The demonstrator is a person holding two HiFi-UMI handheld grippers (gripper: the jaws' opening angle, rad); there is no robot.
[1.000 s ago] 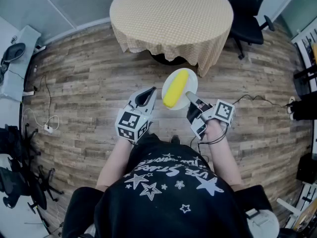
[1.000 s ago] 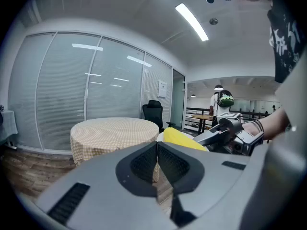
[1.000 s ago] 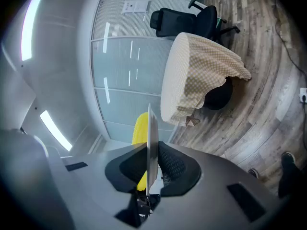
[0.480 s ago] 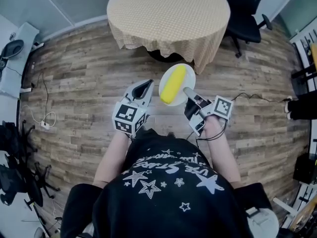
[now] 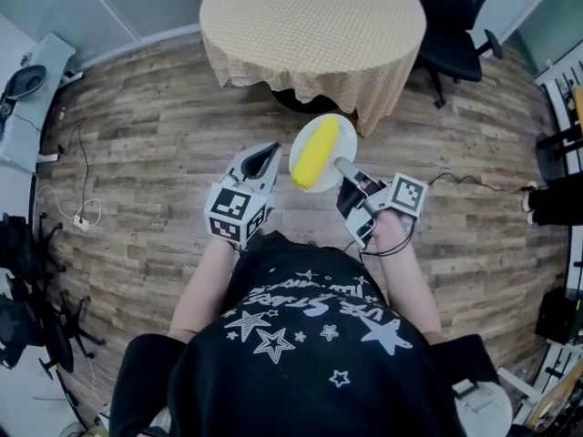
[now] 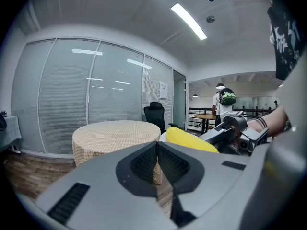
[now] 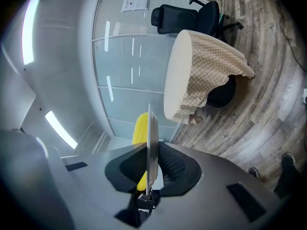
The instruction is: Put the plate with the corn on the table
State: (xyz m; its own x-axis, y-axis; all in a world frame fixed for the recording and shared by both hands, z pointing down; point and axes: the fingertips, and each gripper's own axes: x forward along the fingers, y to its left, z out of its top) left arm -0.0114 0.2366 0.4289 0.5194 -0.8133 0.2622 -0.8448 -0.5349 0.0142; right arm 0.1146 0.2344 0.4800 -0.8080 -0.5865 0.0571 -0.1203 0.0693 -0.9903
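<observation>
A white plate (image 5: 340, 139) carries a yellow corn cob (image 5: 315, 151) and hangs above the wooden floor, short of the round table (image 5: 312, 18) with its beige checked cloth. My right gripper (image 5: 345, 170) is shut on the plate's near edge; in the right gripper view the plate (image 7: 150, 143) stands edge-on between the jaws with the corn (image 7: 139, 128) behind it. My left gripper (image 5: 265, 161) is shut and empty, just left of the plate. From the left gripper view the corn (image 6: 190, 139) lies to the right, the table (image 6: 115, 132) ahead.
A black office chair (image 5: 457, 18) stands right of the table. Cables and a power strip (image 5: 82, 223) lie on the floor at the left. Desks and equipment line both side edges. A glass wall (image 6: 86, 95) runs behind the table.
Both grippers and the plate with the corn have moved slightly forward toward the table. The right gripper's hold on the plate is unchanged.
</observation>
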